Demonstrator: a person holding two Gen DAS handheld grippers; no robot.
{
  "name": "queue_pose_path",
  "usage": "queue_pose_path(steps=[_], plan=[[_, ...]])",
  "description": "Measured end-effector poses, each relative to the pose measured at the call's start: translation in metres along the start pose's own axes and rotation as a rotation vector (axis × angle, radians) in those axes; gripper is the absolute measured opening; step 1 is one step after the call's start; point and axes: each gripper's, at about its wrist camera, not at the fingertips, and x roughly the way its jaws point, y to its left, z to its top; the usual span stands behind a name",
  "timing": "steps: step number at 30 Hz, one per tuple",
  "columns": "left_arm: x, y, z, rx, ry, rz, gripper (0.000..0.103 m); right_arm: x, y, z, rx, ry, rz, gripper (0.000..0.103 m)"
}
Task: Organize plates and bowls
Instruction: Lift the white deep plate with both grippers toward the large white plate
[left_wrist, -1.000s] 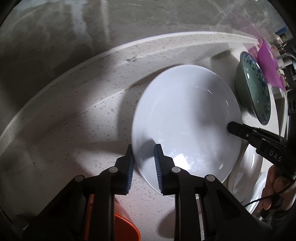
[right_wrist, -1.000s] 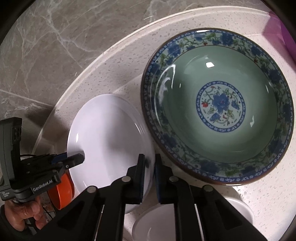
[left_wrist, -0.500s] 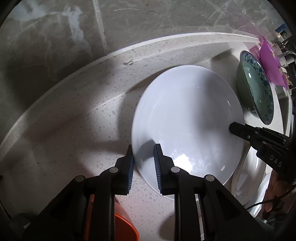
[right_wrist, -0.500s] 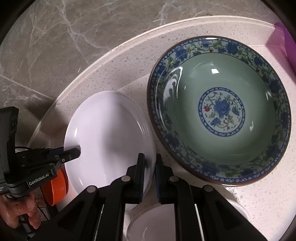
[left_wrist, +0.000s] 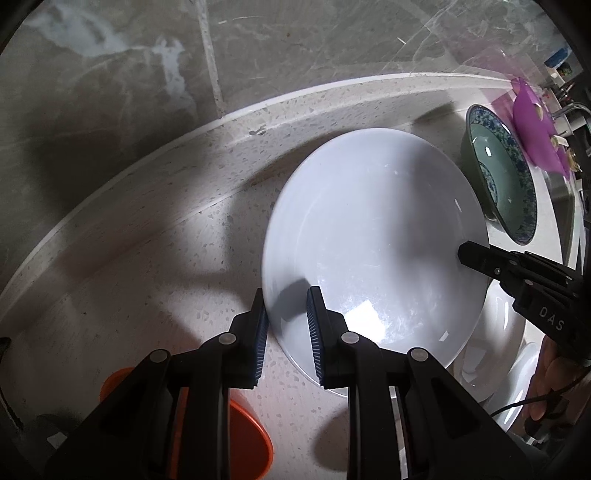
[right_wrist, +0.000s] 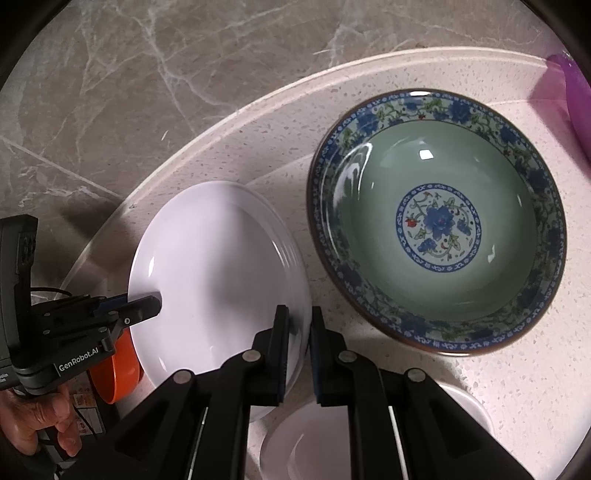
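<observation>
No move | left tongs (left_wrist: 284, 295), right tongs (right_wrist: 299, 314) clamp white plate (left_wrist: 369, 240) rim

A speckled pale countertop (left_wrist: 155, 266) met a grey marble-veined wall (right_wrist: 155, 74) along a raised curved edge. A translucent purple item (left_wrist: 535, 125) lay at the counter's far right end.

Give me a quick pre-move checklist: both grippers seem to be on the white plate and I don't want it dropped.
1. Left gripper clamped on white plate rim: ok.
2. Right gripper clamped on the opposite rim: ok.
3. Plate clear of the green floral bowl: ok.
4. Plate fully lifted off the counter: cannot tell.
5. White dish and orange bowl below the plate, clear: cannot tell.
</observation>
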Motion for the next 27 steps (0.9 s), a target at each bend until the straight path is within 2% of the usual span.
queue_pose_path(steps=[15,27], plan=[[-0.042,-0.032,-0.017,0.024,-0.026,0.011,0.018,-0.05,-0.023,-0.002,-0.001,-0.033,0.025,0.012],[-0.068,-0.09,-0.05,0.085,-0.041,-0.004,0.018,-0.107,-0.058,-0.046,0.025,-0.075,0.015,0.012]])
